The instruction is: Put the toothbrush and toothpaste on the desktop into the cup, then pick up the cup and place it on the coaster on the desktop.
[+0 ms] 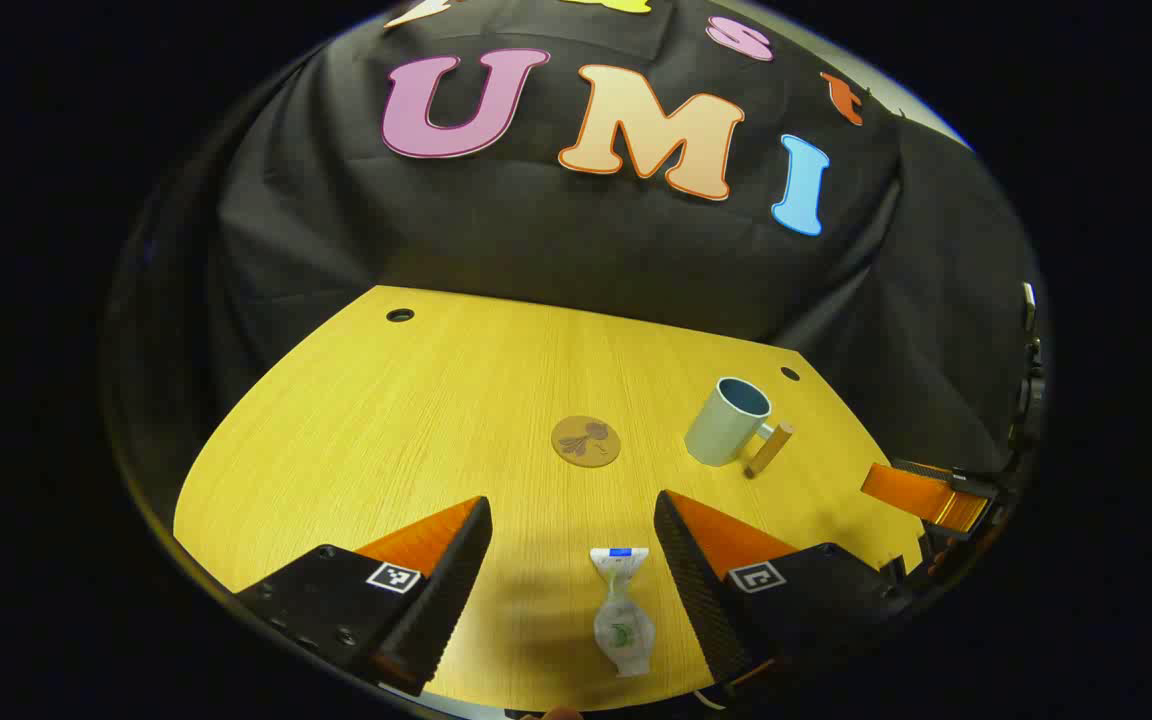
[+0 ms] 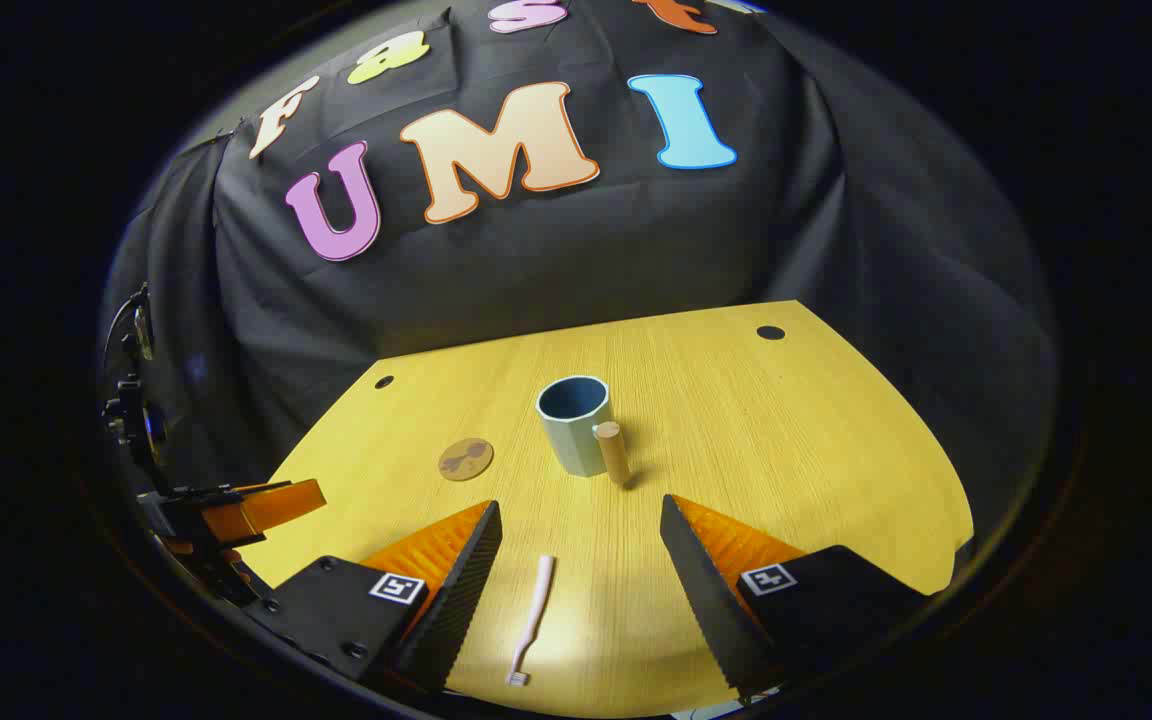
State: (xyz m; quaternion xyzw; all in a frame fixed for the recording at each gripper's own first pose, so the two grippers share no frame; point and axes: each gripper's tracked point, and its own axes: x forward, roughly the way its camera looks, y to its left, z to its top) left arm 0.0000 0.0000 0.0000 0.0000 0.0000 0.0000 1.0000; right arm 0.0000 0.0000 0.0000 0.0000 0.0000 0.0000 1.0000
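Note:
A small white toothpaste tube lies on the yellow desktop, between the spread fingers of my open left gripper and just below their tips. A white toothbrush lies flat between the fingers of my open right gripper, bristle end toward me. The pale green cup with a wooden handle stands upright beyond the toothbrush; it is also in the left gripper view, the cup at right. A round brown coaster lies left of it, seen too as the coaster.
The desktop has small cable holes near its back corners, one hole at the far left. The other gripper shows at the left edge of the right gripper view. Black cloth wall stands behind the desk.

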